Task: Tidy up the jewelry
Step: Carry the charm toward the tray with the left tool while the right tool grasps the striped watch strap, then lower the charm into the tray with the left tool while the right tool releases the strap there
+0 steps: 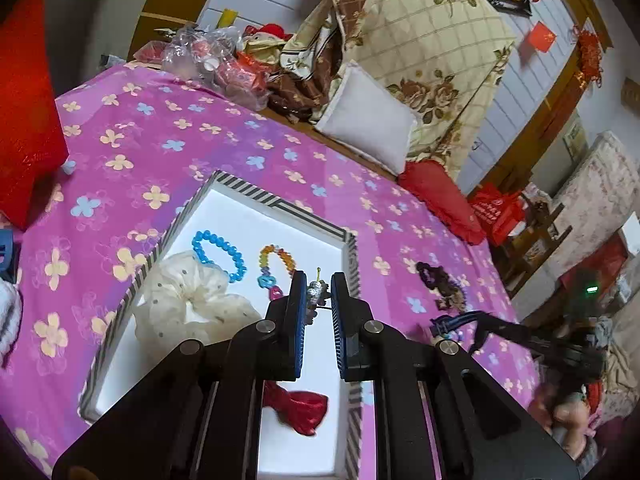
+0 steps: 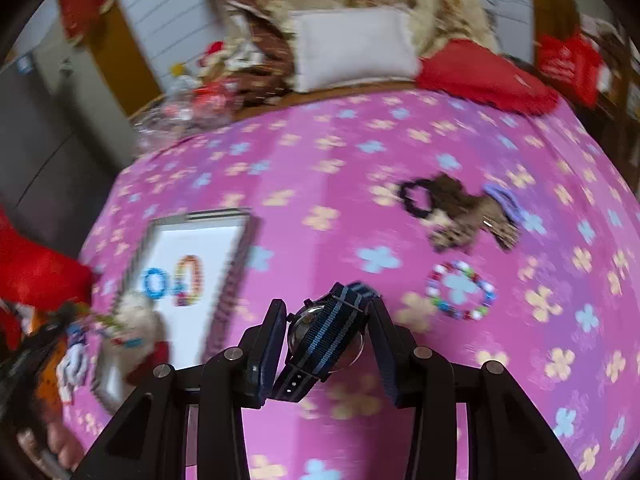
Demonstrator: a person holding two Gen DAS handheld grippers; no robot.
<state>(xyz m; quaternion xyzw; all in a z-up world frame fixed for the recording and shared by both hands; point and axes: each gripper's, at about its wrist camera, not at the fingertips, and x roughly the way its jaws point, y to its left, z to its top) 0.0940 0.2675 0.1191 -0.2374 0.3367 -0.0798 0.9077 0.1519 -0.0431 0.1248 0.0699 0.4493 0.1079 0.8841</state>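
Note:
A white tray with a striped rim lies on the pink flowered bedsheet. In it are a blue bead bracelet, a multicolour bead bracelet, a cream scrunchie and a red bow. My left gripper is shut on a small silver charm piece above the tray's right side. My right gripper is shut on a watch with a blue striped strap, held above the sheet right of the tray. A bead bracelet and dark hair ties lie on the sheet.
Pillows, a red cushion and plastic-wrapped items line the bed's far edge. A red pillow sits at the left. The right gripper also shows in the left wrist view.

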